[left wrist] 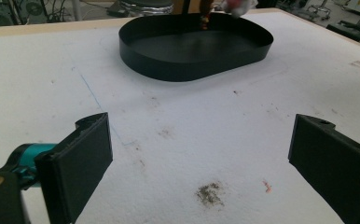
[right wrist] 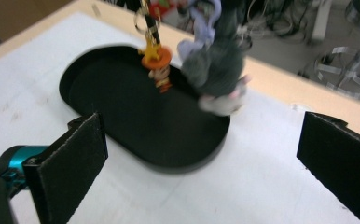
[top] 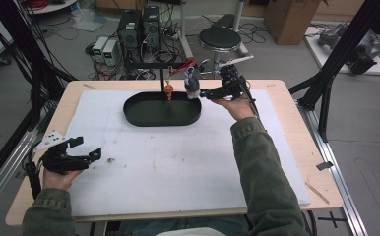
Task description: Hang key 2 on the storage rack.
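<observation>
My right gripper point(top: 204, 93) hangs at the far side of the desk point(top: 286, 147), just beside the grey plush toy point(right wrist: 215, 70) that dangles from the black stand point(top: 164, 73) over the rear of the black tray point(top: 143, 118). Its jaws stand fully apart with nothing between them; the toy sits ahead of the gap, not touched by either pad. I judge the toy is hung there so it clears the tray and swings free, next to the small orange charm point(right wrist: 155, 58) on the same bar. My left gripper point(top: 86, 147) rests low over the white mat point(left wrist: 183, 126) at the near left, well apart from the tray, its jaws also wide and empty, probably parked out of the way so the right hand has room. The tray itself looks empty, likely meant to catch whatever comes off the stand.
</observation>
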Available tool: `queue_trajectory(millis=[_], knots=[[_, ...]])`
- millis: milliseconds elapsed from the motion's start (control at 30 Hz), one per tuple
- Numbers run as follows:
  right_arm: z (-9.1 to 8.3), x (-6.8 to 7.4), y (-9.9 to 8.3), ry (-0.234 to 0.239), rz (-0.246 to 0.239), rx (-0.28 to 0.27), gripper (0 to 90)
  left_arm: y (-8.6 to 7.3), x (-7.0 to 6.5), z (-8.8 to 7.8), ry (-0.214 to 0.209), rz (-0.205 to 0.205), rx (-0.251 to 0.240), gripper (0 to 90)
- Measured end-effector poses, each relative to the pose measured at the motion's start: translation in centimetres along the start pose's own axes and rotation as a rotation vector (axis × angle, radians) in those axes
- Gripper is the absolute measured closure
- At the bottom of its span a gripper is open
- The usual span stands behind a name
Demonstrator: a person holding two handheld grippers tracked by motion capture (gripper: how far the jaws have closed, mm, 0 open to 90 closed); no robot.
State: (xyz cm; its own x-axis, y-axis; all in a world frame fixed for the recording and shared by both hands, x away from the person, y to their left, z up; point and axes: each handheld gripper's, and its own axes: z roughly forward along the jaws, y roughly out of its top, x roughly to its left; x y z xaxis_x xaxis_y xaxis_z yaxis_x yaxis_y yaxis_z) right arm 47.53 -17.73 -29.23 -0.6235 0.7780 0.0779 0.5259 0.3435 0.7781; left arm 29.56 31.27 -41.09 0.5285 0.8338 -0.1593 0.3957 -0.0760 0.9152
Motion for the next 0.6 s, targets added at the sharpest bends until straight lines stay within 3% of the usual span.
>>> queue_trajectory(millis=[100, 200, 333, 400, 500, 600], knots=[[-0.5, 0.2, -0.1, 0.014, 0.000, -0.003, 0.6, 0.0, 0.1, -0.1, 0.005, -0.003, -0.003, 6.6], [-1.2, 0.8, -0.5, 0.033, -0.021, -0.050, 0.6, 0.0, 0.1, -0.1, 0.007, -0.004, 0.000, 6.6], [-1.6, 0.8, -1.4, 0.031, -0.023, -0.026, 0.6, 0.0, 0.1, -0.1, 0.004, 0.002, 0.003, 6.6], [-1.9, 0.8, -1.9, 0.028, -0.025, -0.048, 0.6, 0.0, 0.0, -0.1, 0.003, 0.001, 0.003, 6.6], [-2.2, 0.4, -2.5, 0.066, -0.006, -0.059, 0.6, 0.0, 0.0, -0.1, 0.004, 0.003, 0.004, 6.6], [-2.7, 0.3, -3.0, 0.063, -0.008, -0.057, 0.6, 0.0, 0.0, -0.1, 0.003, 0.002, 0.005, 6.6]])
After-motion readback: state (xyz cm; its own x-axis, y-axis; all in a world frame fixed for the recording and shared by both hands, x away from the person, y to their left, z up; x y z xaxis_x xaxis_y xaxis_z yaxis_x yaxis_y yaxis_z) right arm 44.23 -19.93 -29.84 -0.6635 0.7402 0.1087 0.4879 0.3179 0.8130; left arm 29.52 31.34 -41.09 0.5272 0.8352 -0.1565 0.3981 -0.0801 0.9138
